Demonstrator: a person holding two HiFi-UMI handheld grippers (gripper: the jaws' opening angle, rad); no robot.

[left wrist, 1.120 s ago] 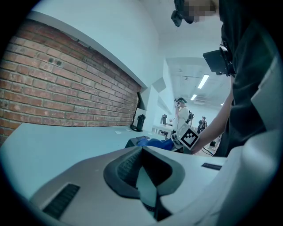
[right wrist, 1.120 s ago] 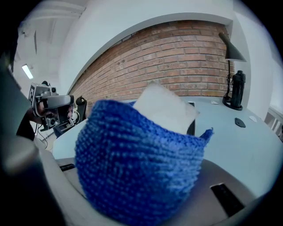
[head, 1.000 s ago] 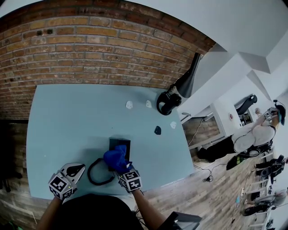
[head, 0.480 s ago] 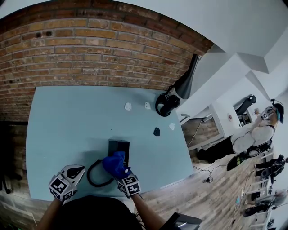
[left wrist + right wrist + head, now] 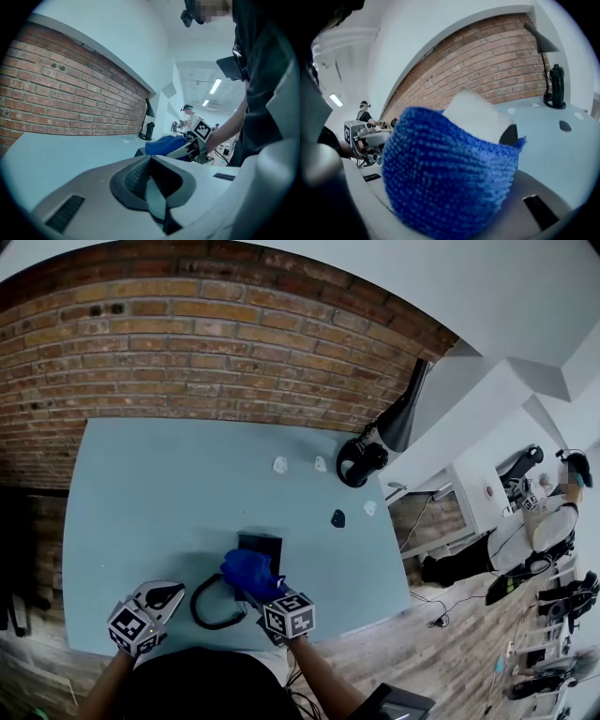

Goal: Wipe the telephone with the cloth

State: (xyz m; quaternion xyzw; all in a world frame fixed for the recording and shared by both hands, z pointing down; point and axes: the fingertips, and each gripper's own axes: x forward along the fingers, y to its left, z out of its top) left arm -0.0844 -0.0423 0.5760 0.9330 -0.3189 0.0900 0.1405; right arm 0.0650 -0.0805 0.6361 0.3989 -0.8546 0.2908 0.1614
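The black telephone [image 5: 262, 543] lies flat on the light blue table [image 5: 169, 493], and its cord [image 5: 208, 606] loops out to its left. A blue knitted cloth [image 5: 250, 572] rests on the phone's near end, with my right gripper [image 5: 272, 601] shut on it. In the right gripper view the cloth [image 5: 450, 173] covers the jaws, and one white fingertip [image 5: 473, 115] shows above it. My left gripper [image 5: 161, 598] hovers left of the cord, near the table's front edge, shut and holding nothing. The left gripper view shows its jaws [image 5: 151, 161] closed together, with the cloth [image 5: 164, 144] beyond them.
A black desk lamp [image 5: 361, 462] stands at the table's far right corner. Small white scraps [image 5: 279, 464] and a small black object [image 5: 337, 518] lie between the lamp and the phone. A brick wall runs behind the table. A person [image 5: 548, 517] stands far off to the right.
The right gripper drew the cloth toward me over the phone's near end, then pushed it slightly forward again. The left gripper has stayed where it was.
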